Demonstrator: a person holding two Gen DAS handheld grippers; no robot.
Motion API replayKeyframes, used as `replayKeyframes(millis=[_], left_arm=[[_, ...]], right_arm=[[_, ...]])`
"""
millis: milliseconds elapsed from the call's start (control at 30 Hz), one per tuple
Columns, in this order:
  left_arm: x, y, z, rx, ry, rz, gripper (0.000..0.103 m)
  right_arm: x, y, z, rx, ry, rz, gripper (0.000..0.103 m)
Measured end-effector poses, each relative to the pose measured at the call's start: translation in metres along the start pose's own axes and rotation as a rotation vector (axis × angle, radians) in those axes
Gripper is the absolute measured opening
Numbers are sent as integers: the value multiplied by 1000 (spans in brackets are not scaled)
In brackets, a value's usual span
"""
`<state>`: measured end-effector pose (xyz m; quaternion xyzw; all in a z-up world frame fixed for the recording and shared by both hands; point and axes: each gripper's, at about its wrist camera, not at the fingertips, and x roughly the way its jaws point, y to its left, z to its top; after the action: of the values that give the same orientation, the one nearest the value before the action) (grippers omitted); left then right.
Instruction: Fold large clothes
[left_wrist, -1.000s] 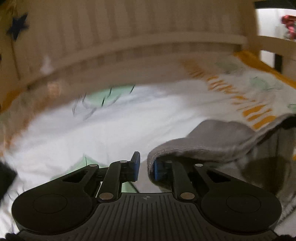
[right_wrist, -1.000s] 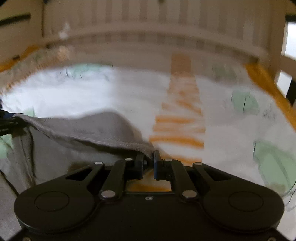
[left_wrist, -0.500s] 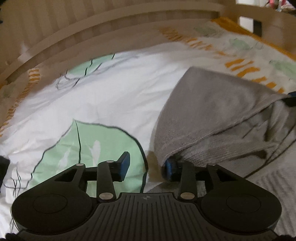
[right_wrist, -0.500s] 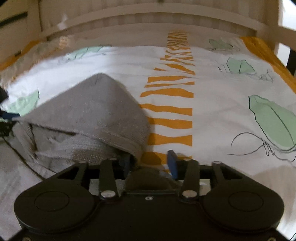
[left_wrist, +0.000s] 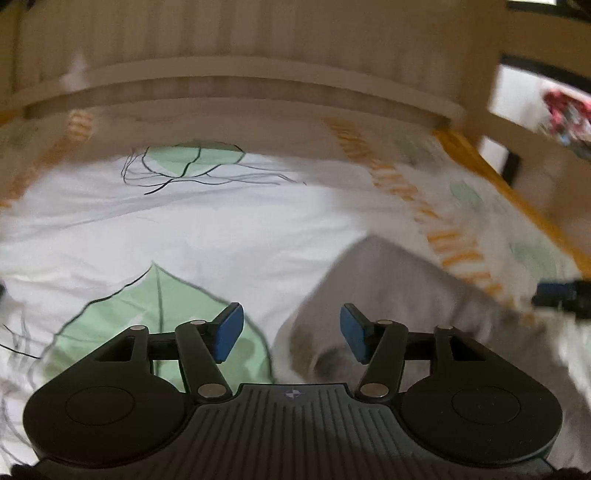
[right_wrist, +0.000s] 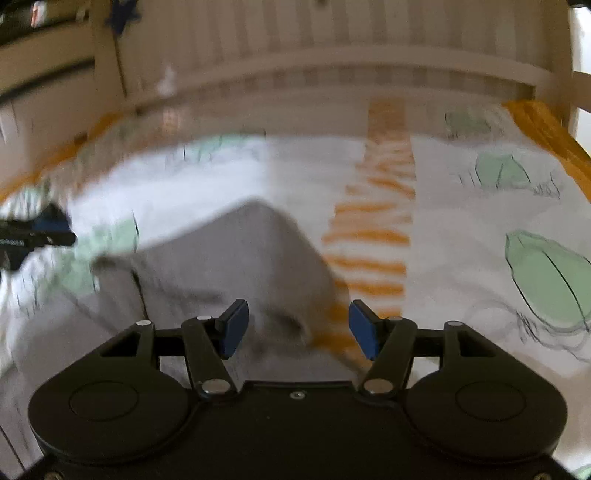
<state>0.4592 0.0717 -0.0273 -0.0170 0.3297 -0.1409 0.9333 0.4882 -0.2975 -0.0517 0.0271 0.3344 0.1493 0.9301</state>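
the grey garment (left_wrist: 399, 295) lies on the bed (left_wrist: 221, 229), its folded edge running across between the two grippers. the left gripper (left_wrist: 291, 332) has it ahead and to its right, the right gripper (right_wrist: 295, 328) ahead and to its left. both jaws are spreading, pinching nothing, each about equally near a corner.

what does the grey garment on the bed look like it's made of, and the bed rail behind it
The grey garment looks like a soft matte knit or fleece: it drapes in a thick rounded fold with no shine, though motion blur hides the weave. The bed rail looks like pale wood, painted or lightly finished, with vertical slats; the blur leaves the grain unclear.
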Motion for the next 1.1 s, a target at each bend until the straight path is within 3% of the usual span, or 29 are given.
replayKeyframes(millis=[67, 133, 300, 400, 500, 667, 767, 867, 1100], left_arm=[[19, -10, 4, -7, 9, 23, 56], [38, -18, 1, 12, 44, 41, 56], [75, -12, -34, 56, 189, 92, 58], [73, 6, -45, 18, 190, 71, 60], [68, 14, -32, -5, 224, 43, 58], [48, 12, 12, 12, 132, -7, 58], [62, -1, 30, 72, 145, -12, 58], [81, -14, 38, 134, 161, -38, 58], [128, -25, 33, 164, 242, -67, 58]], right_arm=[[14, 6, 10, 13, -10, -11, 59], [32, 11, 17, 24, 1, -26, 37], [66, 4, 2, 51, 85, -91, 37], [75, -8, -21, 41, 152, -124, 36], [67, -21, -24, 91, 136, -84, 36], [52, -17, 3, 23, 69, -70, 44], [60, -19, 23, 22, 46, -47, 46], [79, -12, 37, -8, 57, -27, 56], [132, -9, 52, 15, 122, 23, 59]])
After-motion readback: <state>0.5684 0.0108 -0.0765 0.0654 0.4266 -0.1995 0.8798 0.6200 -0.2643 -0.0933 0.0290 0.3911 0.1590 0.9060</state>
